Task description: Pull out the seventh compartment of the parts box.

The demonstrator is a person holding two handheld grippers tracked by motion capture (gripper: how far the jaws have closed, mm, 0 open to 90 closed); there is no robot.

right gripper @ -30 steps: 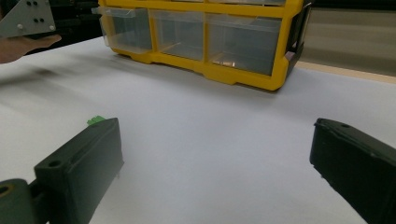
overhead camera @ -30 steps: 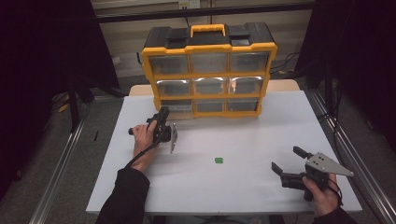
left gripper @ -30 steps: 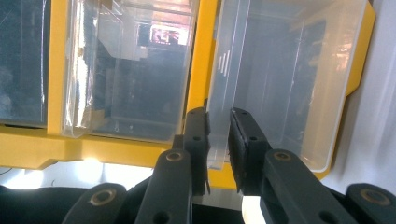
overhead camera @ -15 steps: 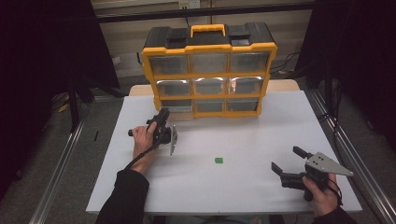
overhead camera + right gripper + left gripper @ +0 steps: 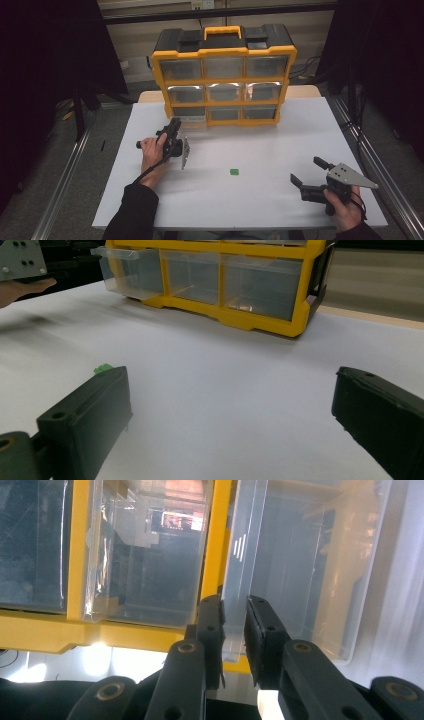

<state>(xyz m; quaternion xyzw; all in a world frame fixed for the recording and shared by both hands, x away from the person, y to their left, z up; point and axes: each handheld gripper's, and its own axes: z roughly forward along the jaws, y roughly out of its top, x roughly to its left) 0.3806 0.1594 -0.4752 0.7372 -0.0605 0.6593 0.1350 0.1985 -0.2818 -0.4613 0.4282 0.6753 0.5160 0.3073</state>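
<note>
Glossy yellow plastic organiser (image 5: 224,80), clear glossy plastic drawer (image 5: 280,575), matt black hand-held gripper (image 5: 234,630), seemingly paper-covered table (image 5: 260,150)

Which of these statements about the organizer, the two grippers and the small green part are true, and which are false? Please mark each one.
1. The left gripper pinches the front of the bottom-left drawer. True.
2. The right gripper is shut on the green part. False: it is open, and the part lies apart on the table.
3. The organizer has nine clear drawers. True.
4. The organizer's handle is black. False: it is yellow.
</note>
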